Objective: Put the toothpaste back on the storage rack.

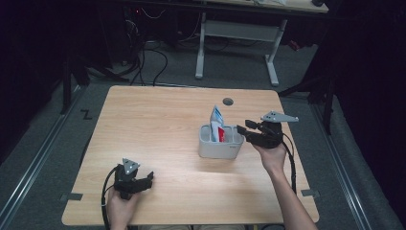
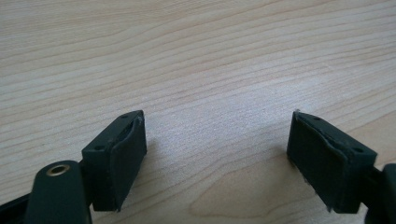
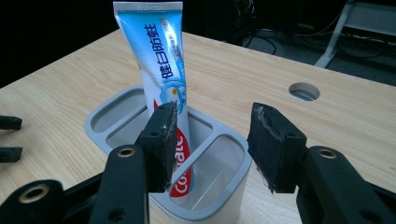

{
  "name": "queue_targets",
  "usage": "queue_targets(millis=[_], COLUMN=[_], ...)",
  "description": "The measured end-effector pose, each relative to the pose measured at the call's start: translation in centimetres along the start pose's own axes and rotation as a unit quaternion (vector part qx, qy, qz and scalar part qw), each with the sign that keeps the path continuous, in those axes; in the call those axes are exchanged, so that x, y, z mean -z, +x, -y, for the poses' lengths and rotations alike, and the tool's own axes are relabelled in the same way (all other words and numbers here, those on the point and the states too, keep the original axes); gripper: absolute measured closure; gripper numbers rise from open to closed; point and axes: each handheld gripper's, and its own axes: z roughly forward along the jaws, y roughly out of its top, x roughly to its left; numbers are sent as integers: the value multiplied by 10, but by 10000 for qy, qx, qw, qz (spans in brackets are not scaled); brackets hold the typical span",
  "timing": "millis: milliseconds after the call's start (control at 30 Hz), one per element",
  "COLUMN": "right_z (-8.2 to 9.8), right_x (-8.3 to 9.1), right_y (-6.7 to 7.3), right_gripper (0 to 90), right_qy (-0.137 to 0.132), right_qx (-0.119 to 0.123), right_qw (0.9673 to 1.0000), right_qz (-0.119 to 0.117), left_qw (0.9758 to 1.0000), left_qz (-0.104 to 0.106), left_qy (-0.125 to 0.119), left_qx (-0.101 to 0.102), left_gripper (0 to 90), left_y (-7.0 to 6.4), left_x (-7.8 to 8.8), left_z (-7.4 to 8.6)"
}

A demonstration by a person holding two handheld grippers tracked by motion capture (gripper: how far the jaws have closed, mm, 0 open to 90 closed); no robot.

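Note:
A grey holder (image 1: 218,149) with compartments stands right of the table's middle. A blue, white and red toothpaste tube (image 1: 217,122) stands in it, leaning a little. My right gripper (image 1: 242,128) hovers at the holder's right end, open. In the right gripper view its jaws (image 3: 215,140) are spread in front of the tube (image 3: 156,60) and above the holder's near compartment (image 3: 219,186), holding nothing. My left gripper (image 1: 149,178) rests near the table's front left, open. In the left gripper view its jaws (image 2: 217,158) are wide apart over bare wood.
A round cable hole (image 1: 228,101) sits in the tabletop behind the holder, also seen as the cable hole (image 3: 304,91) from the right gripper. Beyond the table stand a white-legged desk (image 1: 237,33) and floor cables (image 1: 158,62). The surroundings are dark.

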Motion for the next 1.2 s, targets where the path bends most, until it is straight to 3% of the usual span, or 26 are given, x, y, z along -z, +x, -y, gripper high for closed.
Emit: queue_targets(millis=[1200], right_z=[26], right_x=[42], right_y=[-18], right_gripper=[528], right_qy=[-80], right_qx=[-222], right_qw=[9993], right_qz=[298], left_qw=[10000], left_qz=[-1], left_qy=[-5], left_qx=[23], left_gripper=[204], left_y=[0], left_x=[0], left_z=[0])
